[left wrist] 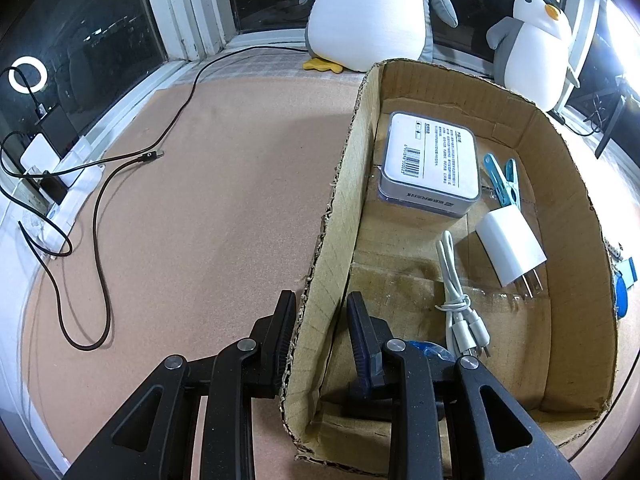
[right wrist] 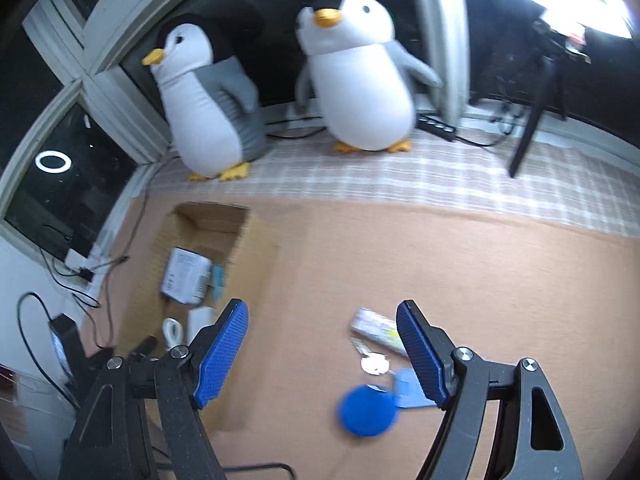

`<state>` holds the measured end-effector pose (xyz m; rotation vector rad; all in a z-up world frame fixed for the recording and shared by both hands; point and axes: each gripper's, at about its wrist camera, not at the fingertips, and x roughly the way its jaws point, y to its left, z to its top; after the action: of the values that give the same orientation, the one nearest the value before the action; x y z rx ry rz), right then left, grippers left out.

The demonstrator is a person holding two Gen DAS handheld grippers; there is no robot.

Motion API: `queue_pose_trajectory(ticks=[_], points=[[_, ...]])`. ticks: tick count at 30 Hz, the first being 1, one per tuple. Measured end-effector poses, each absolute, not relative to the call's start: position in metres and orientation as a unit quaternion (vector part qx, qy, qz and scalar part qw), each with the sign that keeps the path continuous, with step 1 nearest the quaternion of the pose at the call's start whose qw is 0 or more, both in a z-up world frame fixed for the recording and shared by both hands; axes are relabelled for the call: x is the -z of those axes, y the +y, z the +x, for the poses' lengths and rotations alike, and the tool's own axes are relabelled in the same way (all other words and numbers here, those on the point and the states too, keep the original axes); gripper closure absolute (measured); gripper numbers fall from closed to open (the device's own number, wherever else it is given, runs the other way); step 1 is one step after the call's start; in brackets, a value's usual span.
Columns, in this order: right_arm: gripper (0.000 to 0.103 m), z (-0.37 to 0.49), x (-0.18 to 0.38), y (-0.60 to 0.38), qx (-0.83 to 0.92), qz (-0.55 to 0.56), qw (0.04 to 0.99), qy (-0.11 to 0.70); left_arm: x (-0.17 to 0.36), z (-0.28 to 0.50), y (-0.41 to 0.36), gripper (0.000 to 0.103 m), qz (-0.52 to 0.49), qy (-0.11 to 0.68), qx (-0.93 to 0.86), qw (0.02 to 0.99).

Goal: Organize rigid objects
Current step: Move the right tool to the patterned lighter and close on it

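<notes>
**Left tool straddles the box wall; right tool hangs wide over the keys**

The left tool [left wrist: 320,320] sits with one finger outside and one inside the left wall of the cardboard box [left wrist: 332,216]. Its fingers stand narrow on either side of the wall, and whether the pads actually press the cardboard cannot be told.

Inside the box lie a white-labelled case [left wrist: 432,160] towards the far end, a teal clothes peg [left wrist: 505,182] just beside it, a white plug adapter [left wrist: 510,250] nearer, and a bundled white cable [left wrist: 460,304] next to the adapter. Something blue shows behind the inner finger, too hidden to name.

The right tool [right wrist: 322,348] is spread wide and holds nothing. It hangs above the pinkish counter [right wrist: 480,264], over a small cluster outside the box: a blue round tag [right wrist: 366,410], a light blue card [right wrist: 408,390], a silver key [right wrist: 374,362] and a pale packet [right wrist: 376,328]. These are blurred, so their contact with one another is unclear. The box lies to their left.

Two plush penguins [right wrist: 356,76] stand on the checked cloth [right wrist: 440,172] by the window, well apart from the work. A black cable [left wrist: 100,240] trails across the counter left of the box.
</notes>
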<state>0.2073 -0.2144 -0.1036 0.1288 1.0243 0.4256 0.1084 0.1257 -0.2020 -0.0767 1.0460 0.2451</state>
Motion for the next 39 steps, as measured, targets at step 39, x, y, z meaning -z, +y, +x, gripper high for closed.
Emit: queue_pose_trajectory(ticks=[39], points=[[0.063, 0.249, 0.196, -0.213, -0.182, -0.119, 0.806, 0.550, 0.200, 0.110, 0.123, 0.075, -0.030, 0.501, -0.122, 0.856]])
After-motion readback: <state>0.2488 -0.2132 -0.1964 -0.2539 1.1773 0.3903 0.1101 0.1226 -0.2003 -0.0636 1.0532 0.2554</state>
